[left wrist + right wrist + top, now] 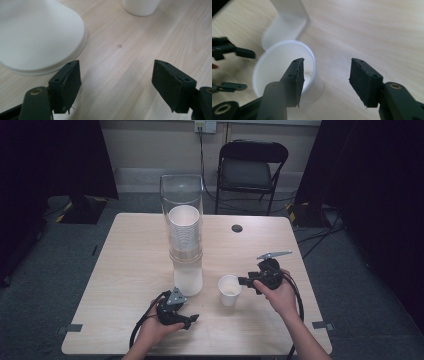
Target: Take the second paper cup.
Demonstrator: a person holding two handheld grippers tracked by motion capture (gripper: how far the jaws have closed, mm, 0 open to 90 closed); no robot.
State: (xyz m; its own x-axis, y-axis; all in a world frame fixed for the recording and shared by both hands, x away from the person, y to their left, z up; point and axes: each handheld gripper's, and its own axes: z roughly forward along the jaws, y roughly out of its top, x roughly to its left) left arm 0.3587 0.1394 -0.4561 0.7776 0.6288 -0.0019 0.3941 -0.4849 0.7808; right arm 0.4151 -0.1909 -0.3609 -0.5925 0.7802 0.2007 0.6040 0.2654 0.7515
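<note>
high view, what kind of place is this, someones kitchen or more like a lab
Probably a lab or recording room, not a kitchen: a bare wooden table on grey carpet, black curtains at the sides, a folding chair by a wall socket.

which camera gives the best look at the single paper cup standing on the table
The high view: the single paper cup shows whole, upright on the table, beside the right tool and near the cup stack. The right gripper view shows its rim and inside close up, partly behind a jaw. The left gripper view catches just its base.
</note>
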